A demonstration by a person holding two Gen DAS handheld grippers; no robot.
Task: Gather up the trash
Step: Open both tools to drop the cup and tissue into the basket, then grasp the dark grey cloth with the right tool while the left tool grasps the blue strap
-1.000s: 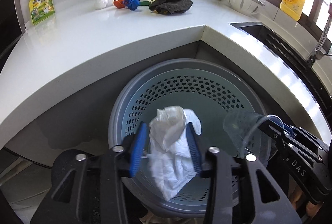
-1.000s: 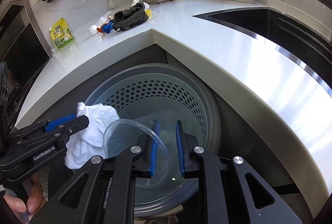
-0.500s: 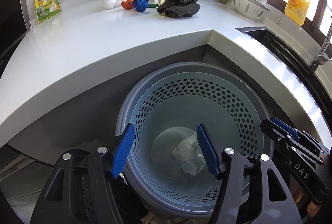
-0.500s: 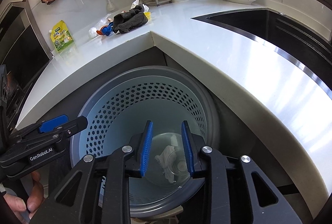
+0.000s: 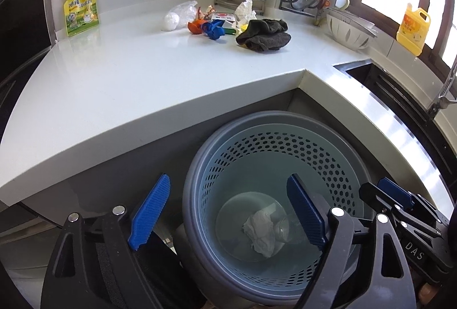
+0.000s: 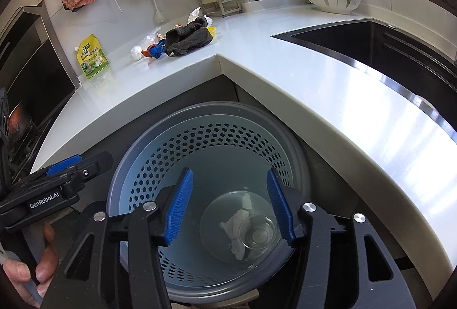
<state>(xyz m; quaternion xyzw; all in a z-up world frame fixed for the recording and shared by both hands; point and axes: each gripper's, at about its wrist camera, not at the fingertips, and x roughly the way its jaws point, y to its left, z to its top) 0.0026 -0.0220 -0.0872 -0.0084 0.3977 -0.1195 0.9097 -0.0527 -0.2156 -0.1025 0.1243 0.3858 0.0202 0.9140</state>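
Bin [image 5: 197, 174]: grey perforated basket on the floor in the counter's inner corner, below both grippers; rim bare, walls holed.
Tissue [image 5: 261, 231]: crumpled white wad lying on the bin floor; already collected.
Cup [image 6: 257, 233]: clear plastic, lying on the bin floor touching the tissue; already collected.
Left gripper [image 5: 227, 216]: over the bin's near-left rim, tilted down; its jaws have just been opening and stand wide apart with nothing between them.
Right gripper [image 6: 232, 207]: over the bin mouth, tilted down; its jaws have just been opening, moderately spread, holding nothing; cup and tissue show far below the gap.
Counter [image 5: 128, 86]: white, wraps round the corner; remaining litter sits at the back near the wall, well apart from the bin.
Wrappers [image 5: 212, 27]: small heap, orange and blue pieces, a clear bag, a white ball [image 5: 170, 21]. Judged very light, thin, crinkly, somewhat slippery; pinch a raised fold rather than a flat face.
Paper [image 5: 245, 12]: crumpled white scrap behind the cloth. Judged soft, weightless; grip across the bulk.
Cloth [image 5: 264, 34]: dark, limp, bunched beside the wrappers; whether it counts as trash cannot be told.
Pouch [image 5: 81, 9]: yellow, leaning on the wall; looks like stock, not litter.
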